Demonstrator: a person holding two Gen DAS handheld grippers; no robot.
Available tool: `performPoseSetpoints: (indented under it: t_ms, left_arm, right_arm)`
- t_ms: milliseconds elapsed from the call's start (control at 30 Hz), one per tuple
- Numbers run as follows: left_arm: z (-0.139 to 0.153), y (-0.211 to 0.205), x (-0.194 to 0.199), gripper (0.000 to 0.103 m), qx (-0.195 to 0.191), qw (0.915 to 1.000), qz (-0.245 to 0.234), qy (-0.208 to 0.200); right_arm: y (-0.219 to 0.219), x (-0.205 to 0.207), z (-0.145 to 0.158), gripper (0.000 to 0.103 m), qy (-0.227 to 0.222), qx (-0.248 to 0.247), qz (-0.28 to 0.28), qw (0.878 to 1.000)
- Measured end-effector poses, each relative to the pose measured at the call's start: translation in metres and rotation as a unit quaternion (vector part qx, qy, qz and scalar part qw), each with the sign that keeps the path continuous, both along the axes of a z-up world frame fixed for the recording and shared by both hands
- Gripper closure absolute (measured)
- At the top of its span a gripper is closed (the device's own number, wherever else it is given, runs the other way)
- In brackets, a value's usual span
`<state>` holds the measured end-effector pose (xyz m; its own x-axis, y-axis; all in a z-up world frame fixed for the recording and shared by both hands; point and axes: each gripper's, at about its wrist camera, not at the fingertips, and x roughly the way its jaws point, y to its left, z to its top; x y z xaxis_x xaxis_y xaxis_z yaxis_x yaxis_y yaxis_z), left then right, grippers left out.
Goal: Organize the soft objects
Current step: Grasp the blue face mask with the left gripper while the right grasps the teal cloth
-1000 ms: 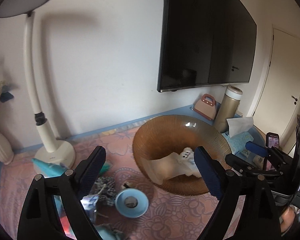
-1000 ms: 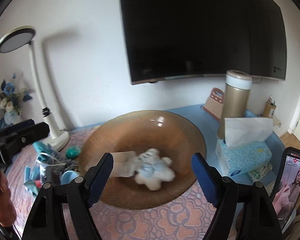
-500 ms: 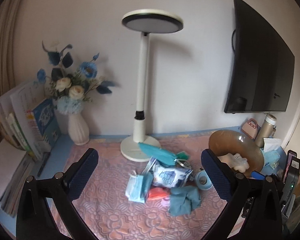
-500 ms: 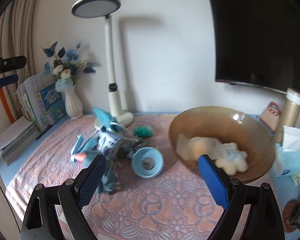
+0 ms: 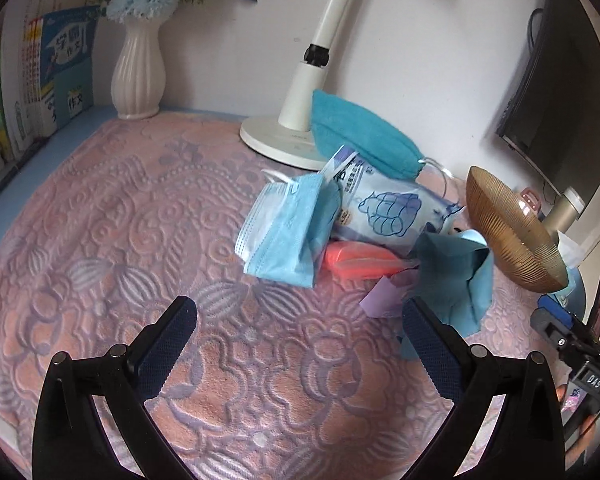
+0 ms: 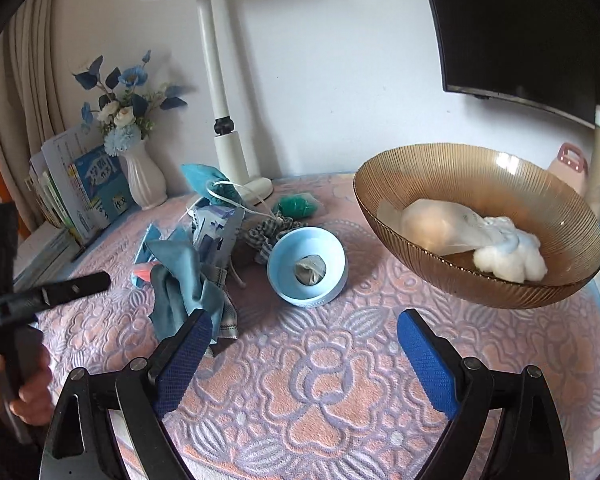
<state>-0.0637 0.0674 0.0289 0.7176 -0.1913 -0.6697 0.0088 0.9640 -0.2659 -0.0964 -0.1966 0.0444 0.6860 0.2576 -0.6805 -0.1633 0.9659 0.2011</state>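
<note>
**Operator:** Since the earlier frames, both units have swung away from the amber bowl (image 6: pixel 480 236) toward the clutter pile. What is the status now?

**Technician:** The left gripper (image 5: pixel 300 340) hovers above the pink patterned cloth (image 5: pixel 120 240), fingers spread wide, holding nothing. The right gripper (image 6: pixel 304 344) is likewise spread and empty, low over the same cloth. The bowl already holds a white plush toy (image 6: pixel 508 252) and a pale bagged item (image 6: pixel 432 226).

**Operator:** Where are the remaining soft items?

**Technician:** They lie in one heap near the lamp base (image 5: pixel 284 140): a light-blue face mask (image 5: pixel 284 228), a dark teal mask (image 5: pixel 360 132) leaning on the lamp, a teal cloth (image 5: pixel 456 280) just beside the bowl, and a printed tissue pack (image 5: pixel 388 208) between them. An orange item (image 5: pixel 356 258) lies partly under the blue mask. A blue dish (image 6: pixel 306 266) stands between heap and bowl.

**Operator:** Recommended procedure for the next pick?

**Technician:** Judged from position, the blue mask is nearest the left unit's centreline.
1. Keep the fingers fully apart during approach.
2. Descend over a folded edge, not the flat middle; thin fabric tends to slip.
3. Pinch one layer bundle only, avoiding the ear loop and the orange item below.
4. Lift straight up before traversing, so neighbours are not dragged.
</note>
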Motion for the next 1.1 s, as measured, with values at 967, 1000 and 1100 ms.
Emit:
performPoseSetpoints:
  t_ms: [967,1000,1100]
  left_arm:
    - [-0.006,0.005,0.002,0.001,-0.028,0.9996,0.009,0.006]
    - [-0.006,0.005,0.002,0.001,-0.028,0.9996,0.008,0.005]
    - [-0.006,0.004,0.001,0.001,-0.026,0.9996,0.004,0.005]
  right_arm:
    - [0.008,0.007,-0.008,0.008,0.022,-0.008,0.020,1.000]
    - [0.009,0.007,-0.008,0.008,0.022,-0.008,0.019,1.000]
    - [0.008,0.007,-0.007,0.008,0.022,-0.006,0.019,1.000]
